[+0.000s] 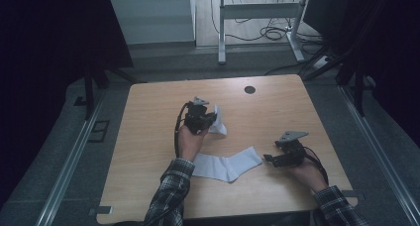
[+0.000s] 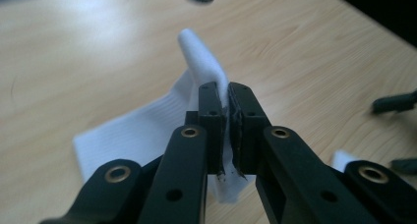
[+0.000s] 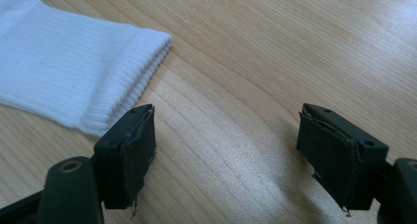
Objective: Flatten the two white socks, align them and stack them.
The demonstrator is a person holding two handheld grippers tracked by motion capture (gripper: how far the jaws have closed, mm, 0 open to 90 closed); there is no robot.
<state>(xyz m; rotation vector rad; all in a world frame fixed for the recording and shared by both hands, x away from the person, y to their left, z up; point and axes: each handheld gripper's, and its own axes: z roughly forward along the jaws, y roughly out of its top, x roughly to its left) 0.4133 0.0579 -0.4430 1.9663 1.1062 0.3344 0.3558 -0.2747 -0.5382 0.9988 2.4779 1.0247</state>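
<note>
On the table (image 1: pixel 148 151), at ten o'clock from the open, empty right gripper (image 1: pixel 267 159), lies a sock (image 1: pixel 228 165); the left gripper (image 1: pixel 214 118) pinches another sock (image 1: pixel 219 123)

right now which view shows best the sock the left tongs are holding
The left gripper view: the left tongs pinch the raised white sock close up. The high view shows that sock small beside the hand. The right gripper view shows the other sock.
</note>
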